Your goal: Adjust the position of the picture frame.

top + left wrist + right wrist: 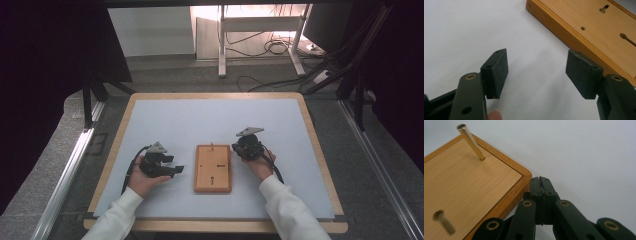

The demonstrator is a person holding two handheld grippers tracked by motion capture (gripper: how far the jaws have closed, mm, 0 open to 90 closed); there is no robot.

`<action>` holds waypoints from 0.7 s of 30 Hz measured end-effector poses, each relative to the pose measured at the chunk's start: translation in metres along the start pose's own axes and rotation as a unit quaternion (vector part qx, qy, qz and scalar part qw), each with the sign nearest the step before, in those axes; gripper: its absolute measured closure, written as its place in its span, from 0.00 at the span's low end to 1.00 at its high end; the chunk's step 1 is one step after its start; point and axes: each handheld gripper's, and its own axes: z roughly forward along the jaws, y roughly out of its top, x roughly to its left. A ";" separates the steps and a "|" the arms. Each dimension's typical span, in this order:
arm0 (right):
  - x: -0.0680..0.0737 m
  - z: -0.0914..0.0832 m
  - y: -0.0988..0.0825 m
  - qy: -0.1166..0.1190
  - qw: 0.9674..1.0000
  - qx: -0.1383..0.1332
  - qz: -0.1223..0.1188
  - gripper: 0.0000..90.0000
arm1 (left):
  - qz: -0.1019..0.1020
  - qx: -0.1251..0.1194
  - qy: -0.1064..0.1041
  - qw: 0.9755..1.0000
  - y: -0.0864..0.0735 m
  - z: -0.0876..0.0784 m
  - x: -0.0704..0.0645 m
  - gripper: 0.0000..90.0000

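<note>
Sleeves: white, entering from the near edge of the high view, one forearm either side of the board.
Left gripper [167, 167]: held low over the tabletop [165, 120], pointing toward the board's left edge; jaws spread wide with bare tabletop between the pads [499, 72], nothing grasped.
Right gripper [239, 146]: just beside the board's far right corner; jaws clenched tight together on nothing, tips low near the corner [540, 181].
Board [213, 168]: flat wooden panel with a raised rim, lying on the tabletop between the two grippers, long side running away from the person.
Pegs: one brass pin [471, 142] upright and slightly tilted near the far edge; another [444, 222] nearer, blurred.
Handling, judged: stiff, solid, moderately light; smooth varnished faces likely slippery; lying flat, so hard to get under.
Grip, judged: across the rim at a long edge or a corner, pads on the side walls; pins thin, best pinched near the base.
Risk, judged: sliding on the smooth sheet if pushed from one side alone.
</note>
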 end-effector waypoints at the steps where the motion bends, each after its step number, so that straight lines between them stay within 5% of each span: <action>1: 0.000 0.000 0.000 0.000 1.000 0.000 0.000 1.00 | 0.000 0.001 0.000 1.000 0.000 0.000 0.000 0.39; 10: -0.010 -0.046 -0.023 0.004 1.000 -0.020 0.001 1.00 | 0.014 -0.003 0.001 1.000 0.000 0.000 -0.003 0.39; 21: -0.008 -0.074 -0.062 0.010 1.000 -0.010 -0.017 0.98 | 0.023 -0.003 0.003 1.000 0.000 0.002 -0.004 0.38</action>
